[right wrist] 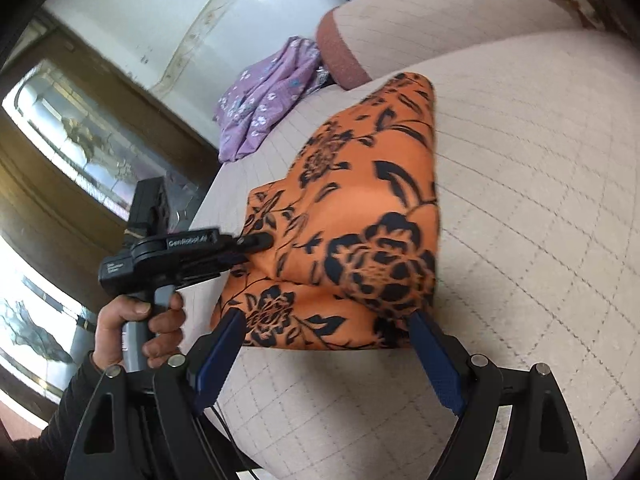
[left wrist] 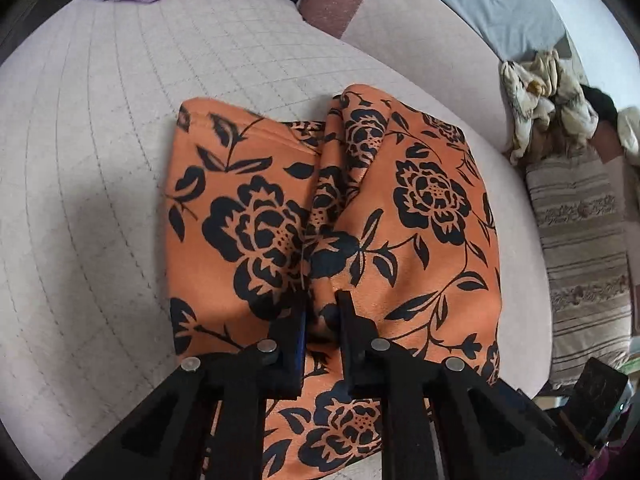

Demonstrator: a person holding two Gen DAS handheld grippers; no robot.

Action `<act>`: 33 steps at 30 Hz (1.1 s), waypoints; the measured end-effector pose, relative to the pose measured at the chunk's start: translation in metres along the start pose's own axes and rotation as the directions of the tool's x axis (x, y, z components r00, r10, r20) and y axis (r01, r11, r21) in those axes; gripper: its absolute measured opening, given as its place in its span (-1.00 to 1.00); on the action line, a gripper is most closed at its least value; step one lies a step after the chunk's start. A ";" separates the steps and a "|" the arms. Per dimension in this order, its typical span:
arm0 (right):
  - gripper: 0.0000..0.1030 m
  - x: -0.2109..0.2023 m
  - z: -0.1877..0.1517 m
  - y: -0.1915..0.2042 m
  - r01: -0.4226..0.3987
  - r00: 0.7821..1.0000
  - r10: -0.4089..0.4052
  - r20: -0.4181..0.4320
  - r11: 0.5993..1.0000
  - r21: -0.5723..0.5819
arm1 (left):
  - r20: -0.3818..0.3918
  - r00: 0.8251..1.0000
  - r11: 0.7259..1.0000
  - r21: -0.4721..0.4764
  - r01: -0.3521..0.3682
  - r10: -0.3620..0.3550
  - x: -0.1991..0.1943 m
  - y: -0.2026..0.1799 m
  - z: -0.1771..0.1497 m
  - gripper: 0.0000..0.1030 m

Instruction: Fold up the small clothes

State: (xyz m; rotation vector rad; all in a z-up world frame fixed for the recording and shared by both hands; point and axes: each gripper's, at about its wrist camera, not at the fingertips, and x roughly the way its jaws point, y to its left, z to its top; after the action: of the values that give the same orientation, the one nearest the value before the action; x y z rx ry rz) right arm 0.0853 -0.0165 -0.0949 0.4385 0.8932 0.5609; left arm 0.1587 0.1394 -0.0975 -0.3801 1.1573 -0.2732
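Left gripper [left wrist: 322,312]: pinched a ridge of the cloth [left wrist: 280,216], likely to hold the fold.
Cloth: lay partly folded on the quilted bed [left wrist: 100,160].
Right gripper [right wrist: 326,332]: spread wide, straddling the cloth's near edge, apparently ready to grasp.

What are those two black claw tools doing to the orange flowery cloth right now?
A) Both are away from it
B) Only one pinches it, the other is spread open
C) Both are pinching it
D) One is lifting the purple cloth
B: the left gripper is closed on the orange black-flowered cloth, while the right gripper has its blue-padded fingers spread wide at the cloth's near edge.
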 end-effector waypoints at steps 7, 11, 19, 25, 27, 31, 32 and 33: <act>0.67 -0.012 0.003 -0.013 -0.032 0.999 0.031 0.044 0.999 0.039 | 0.000 1.000 0.999 -0.024 -0.024 0.024 0.002 -0.006 0.004 -0.04; 0.67 -0.021 0.000 -0.020 -0.031 0.998 0.028 0.054 0.998 0.046 | -0.001 0.998 0.998 0.015 -0.057 0.057 0.008 -0.016 0.003 -0.64; 0.67 -0.041 0.006 -0.022 -0.006 0.995 0.000 0.097 0.998 0.061 | 0.357 0.934 0.995 0.078 -0.065 0.033 -0.106 -0.058 -0.019 -0.79; 0.67 -0.040 0.011 -0.009 0.006 0.995 -0.009 0.098 1.000 0.029 | 0.225 0.962 0.987 -0.092 -0.135 0.152 -0.063 0.002 -0.085 -0.79; 0.67 -0.032 0.012 -0.003 0.010 0.997 -0.011 0.072 1.000 0.019 | 0.169 0.981 0.983 -0.174 -0.064 0.094 -0.031 0.033 -0.098 -0.75; 0.67 -0.028 0.013 0.019 0.015 0.999 -0.012 0.052 0.998 -0.067 | 0.218 0.972 0.986 -0.155 -0.054 0.087 -0.048 0.028 -0.089 -0.76; 0.67 -0.026 0.013 0.022 0.022 0.999 -0.019 0.044 0.996 -0.082 | 0.210 0.973 0.987 -0.148 -0.067 0.097 -0.046 0.029 -0.090 -0.76; 0.67 -0.023 0.013 0.024 0.027 0.999 -0.024 0.038 0.996 -0.087 | 0.197 0.976 0.986 -0.156 -0.064 0.094 -0.042 0.034 -0.092 -0.76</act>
State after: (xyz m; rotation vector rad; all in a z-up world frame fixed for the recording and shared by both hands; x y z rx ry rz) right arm 0.0779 -0.0138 -0.0597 0.3564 0.8344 0.5651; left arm 0.0577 0.1728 -0.1094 -0.4808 0.9911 -0.0757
